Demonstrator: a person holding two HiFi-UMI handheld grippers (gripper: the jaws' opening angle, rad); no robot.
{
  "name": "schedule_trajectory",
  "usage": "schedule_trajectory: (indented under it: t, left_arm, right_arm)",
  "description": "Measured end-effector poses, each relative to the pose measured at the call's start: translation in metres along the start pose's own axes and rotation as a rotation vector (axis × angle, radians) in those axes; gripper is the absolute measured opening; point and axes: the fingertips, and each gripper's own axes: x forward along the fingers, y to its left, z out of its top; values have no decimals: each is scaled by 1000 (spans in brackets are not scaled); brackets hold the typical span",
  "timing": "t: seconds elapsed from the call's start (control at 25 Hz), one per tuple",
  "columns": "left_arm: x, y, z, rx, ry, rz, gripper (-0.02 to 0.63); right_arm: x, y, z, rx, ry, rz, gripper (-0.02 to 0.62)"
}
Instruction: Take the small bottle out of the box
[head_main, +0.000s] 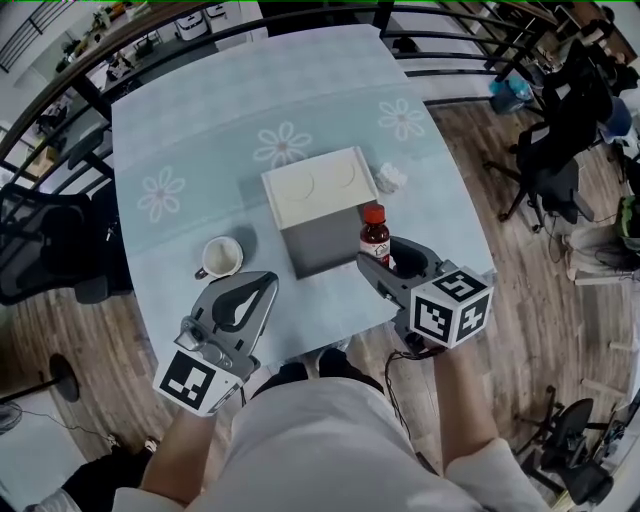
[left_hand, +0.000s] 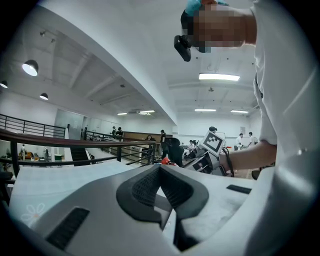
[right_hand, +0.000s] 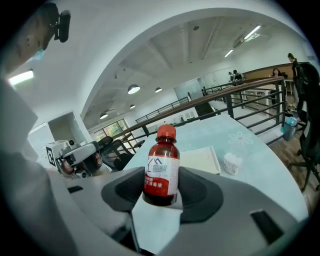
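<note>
- We have the small bottle (head_main: 375, 236) in the right gripper (head_main: 388, 262). Its jaws are clenched on the lower half of the brown body, and the bottle stands upright with its red cap on top.
- The bottle is outside the box (head_main: 318, 205), just beside the box's near right corner. In the right gripper view it seems to hang clear of the bench (head_main: 200, 130), with the flowered cloth showing beneath its base.
- The box sits mid-bench, its pale top facing up and its grey front wall towards us. We cannot tell from these views whether it stands open anywhere.
- Our left gripper (head_main: 268, 281) holds nothing, and its jaws are pressed together. It hangs over the bench's near edge, near a white cup (head_main: 220, 257) and apart from the box.
- We judge the taking-out itself to be as good as done, since the bottle is free of the box. What remains is to give it a resting place.
- The next move calls for a bare patch of cloth. The stretch in front of the box looks free, while a small white wad (head_main: 390, 178) lies beside the box's far right corner.
- We should keep the bottle upright and lower it until its base sits flat, and only then let the jaws part.
- The grip sits low on the bottle, so a sideways nudge as we let go could tip it.
</note>
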Motion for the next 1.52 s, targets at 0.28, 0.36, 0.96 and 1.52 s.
schedule_trajectory:
  t: [0.28, 0.36, 0.96, 1.52]
  left_arm:
    - [-3, -10, 9, 13, -19, -12, 6]
    - [-3, -12, 11, 13, -23, -13, 6]
    - [-7, -30, 22, 40, -44, -24, 6]
    - [-3, -37, 22, 37, -40, -45, 6]
  right_arm:
    - [-18, 15, 4, -10, -43, -6, 225]
    - [-23, 16, 4, -12, -49, -11, 225]
    - [-49, 29, 3, -23, -91, -21, 225]
    - [-55, 29, -6, -24, -88, -36, 225]
